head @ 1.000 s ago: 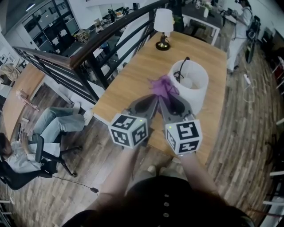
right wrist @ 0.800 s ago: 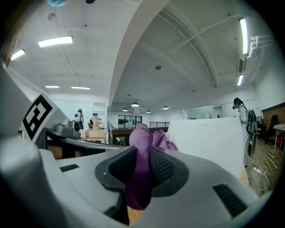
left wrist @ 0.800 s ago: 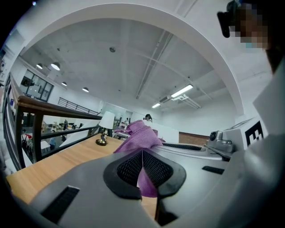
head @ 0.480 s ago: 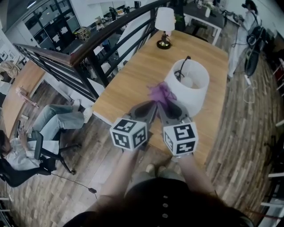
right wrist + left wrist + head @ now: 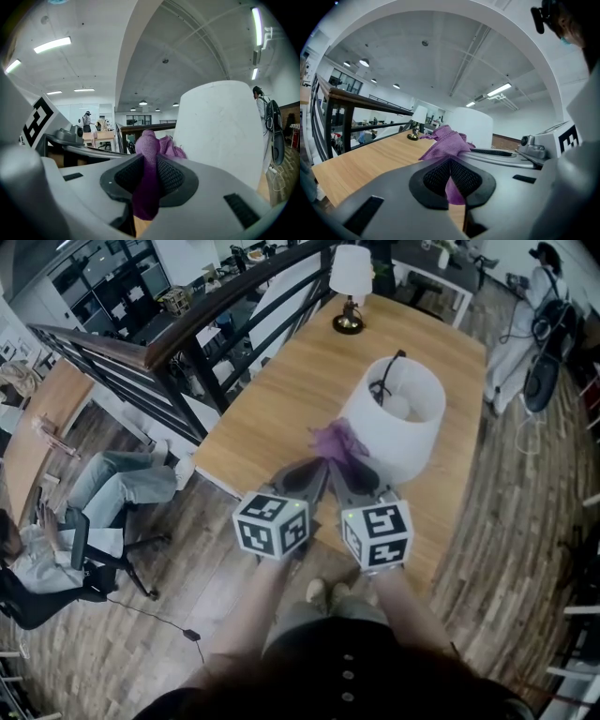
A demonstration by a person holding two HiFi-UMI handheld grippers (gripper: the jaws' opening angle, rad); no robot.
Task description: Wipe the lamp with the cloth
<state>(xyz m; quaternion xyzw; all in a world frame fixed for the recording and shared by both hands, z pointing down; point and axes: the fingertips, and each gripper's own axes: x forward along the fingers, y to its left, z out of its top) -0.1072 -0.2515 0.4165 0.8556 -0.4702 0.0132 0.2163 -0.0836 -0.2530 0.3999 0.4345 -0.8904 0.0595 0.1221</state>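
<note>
A purple cloth is bunched between both grippers, just left of a large white lamp shade standing on the wooden table. My left gripper is shut on one end of the cloth. My right gripper is shut on the other end of the cloth, with the lamp shade close on its right. Both grippers point away from me, side by side, nearly touching at the tips.
A small table lamp with a white shade stands at the table's far end. A black railing runs along the table's left edge, with a lower floor beyond. A seated person is at the lower left.
The grippers with the cloth have stayed together. The view has shifted slightly, so the lamp shade sits a bit higher and nearer the cloth.
</note>
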